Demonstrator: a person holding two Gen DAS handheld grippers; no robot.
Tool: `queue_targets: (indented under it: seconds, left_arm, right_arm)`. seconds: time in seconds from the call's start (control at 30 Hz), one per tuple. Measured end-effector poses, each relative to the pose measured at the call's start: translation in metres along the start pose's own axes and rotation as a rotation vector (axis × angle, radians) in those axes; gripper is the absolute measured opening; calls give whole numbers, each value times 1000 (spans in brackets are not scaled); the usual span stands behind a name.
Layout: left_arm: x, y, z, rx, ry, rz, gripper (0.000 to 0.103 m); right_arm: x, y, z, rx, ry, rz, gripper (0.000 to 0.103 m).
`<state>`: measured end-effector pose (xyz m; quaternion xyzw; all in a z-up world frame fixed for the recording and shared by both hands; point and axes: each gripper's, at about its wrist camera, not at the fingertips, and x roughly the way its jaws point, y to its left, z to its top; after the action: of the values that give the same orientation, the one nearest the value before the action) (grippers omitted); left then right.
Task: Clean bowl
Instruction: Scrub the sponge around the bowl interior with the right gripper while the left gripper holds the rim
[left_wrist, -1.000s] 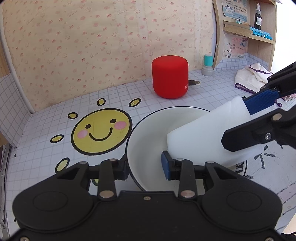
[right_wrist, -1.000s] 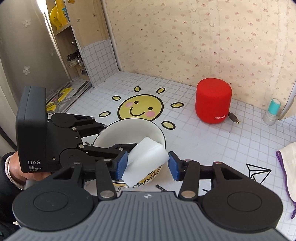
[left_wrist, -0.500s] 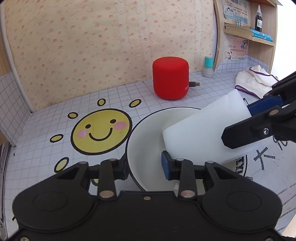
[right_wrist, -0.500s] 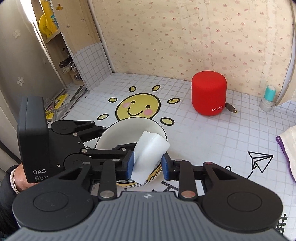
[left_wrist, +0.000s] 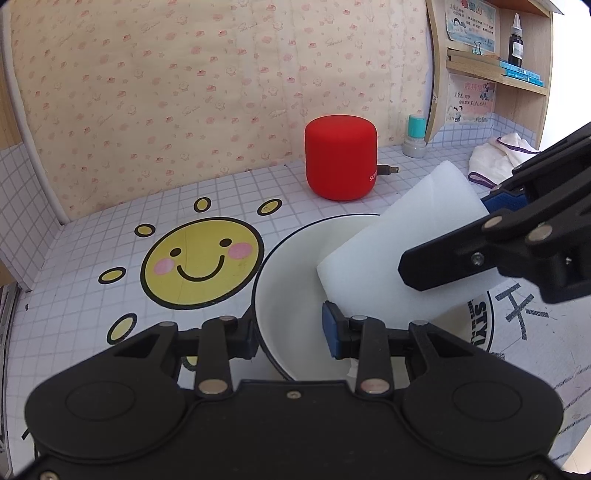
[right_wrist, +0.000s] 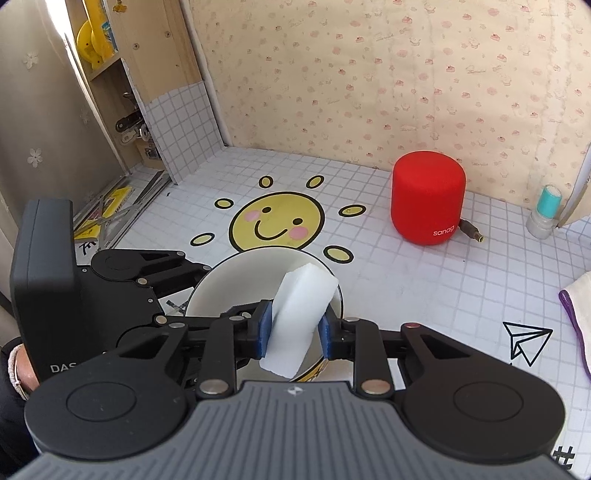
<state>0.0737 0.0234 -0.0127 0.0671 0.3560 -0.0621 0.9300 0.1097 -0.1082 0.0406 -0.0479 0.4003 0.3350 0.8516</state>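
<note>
A white bowl (left_wrist: 291, 295) sits on the tiled counter (right_wrist: 424, 280), just beside a yellow sun sticker (right_wrist: 276, 221). The left claw (left_wrist: 290, 330) is clamped on the bowl's near rim, one finger outside the wall and one inside. The right claw (right_wrist: 293, 328), whose jaws have just been closing, now squeezes a white sponge (right_wrist: 299, 314) between its blue pads, the sponge's far end reaching over the bowl's inside. A red speaker (right_wrist: 426, 201) stands well apart near the papered wall, with a small teal-capped bottle (right_wrist: 545, 212) farther right.
</note>
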Motion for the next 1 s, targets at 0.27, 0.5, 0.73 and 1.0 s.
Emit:
queue_targets:
  seconds: [0.27,0.5,0.73,1.0]
  left_arm:
    - [1,0,1,18,-1,-12,36]
    - [3,2,0,12,-1,-36,36]
    - [5,10,0,-27,16,-78,36]
    - [1,8,-4,-16,-14,-8,62]
  right_arm:
    - [3,1,0,-76,0,-6,29]
    - [3,-3,5,-73,9,27,25]
    - [3,-2,9,-98,11,30,22]
    - [-5,2,6,-138,-61,49,21]
